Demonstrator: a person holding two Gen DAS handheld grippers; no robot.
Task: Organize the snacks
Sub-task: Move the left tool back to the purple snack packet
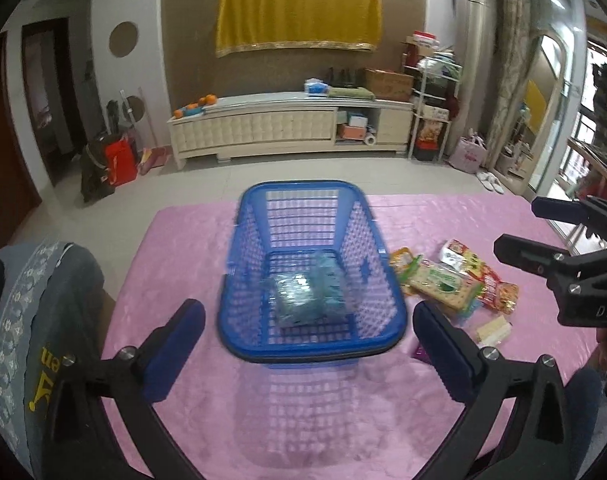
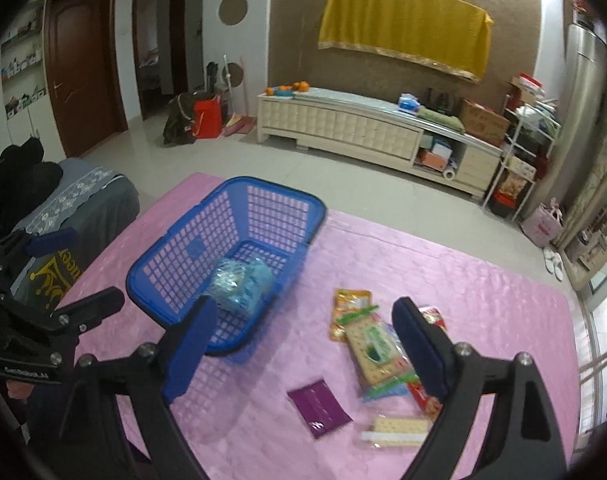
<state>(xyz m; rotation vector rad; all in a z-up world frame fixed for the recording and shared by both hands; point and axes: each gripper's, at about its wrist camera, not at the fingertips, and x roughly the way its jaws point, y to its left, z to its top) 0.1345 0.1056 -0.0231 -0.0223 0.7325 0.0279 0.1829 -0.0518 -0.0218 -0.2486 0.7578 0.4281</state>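
A blue mesh basket (image 1: 311, 354) (image 2: 151, 264) stands on the pink-covered table (image 1: 175, 264), with a teal wrapped packet (image 1: 307, 294) (image 2: 239, 280) lying inside it. My left gripper (image 1: 307, 316) (image 2: 91, 266) hovers open above the basket's near side, nothing between its fingers. To the basket's right lie loose snacks: a cracker packet (image 1: 443, 284) (image 2: 373, 350), an orange pouch (image 2: 349, 308), a red packet (image 1: 491, 284), a purple packet (image 2: 319, 406) and a wafer packet (image 2: 399, 432). My right gripper (image 2: 303, 308) (image 1: 523, 226) hangs open and empty above the gap between the basket and these snacks.
A grey seat with a patterned cover (image 1: 31, 300) (image 2: 83, 208) presses against the table's left edge. Tiled floor lies beyond the table's far edge, with a long cream cabinet (image 1: 263, 128) against the wall and a cluttered shelf rack (image 1: 431, 92) at the right.
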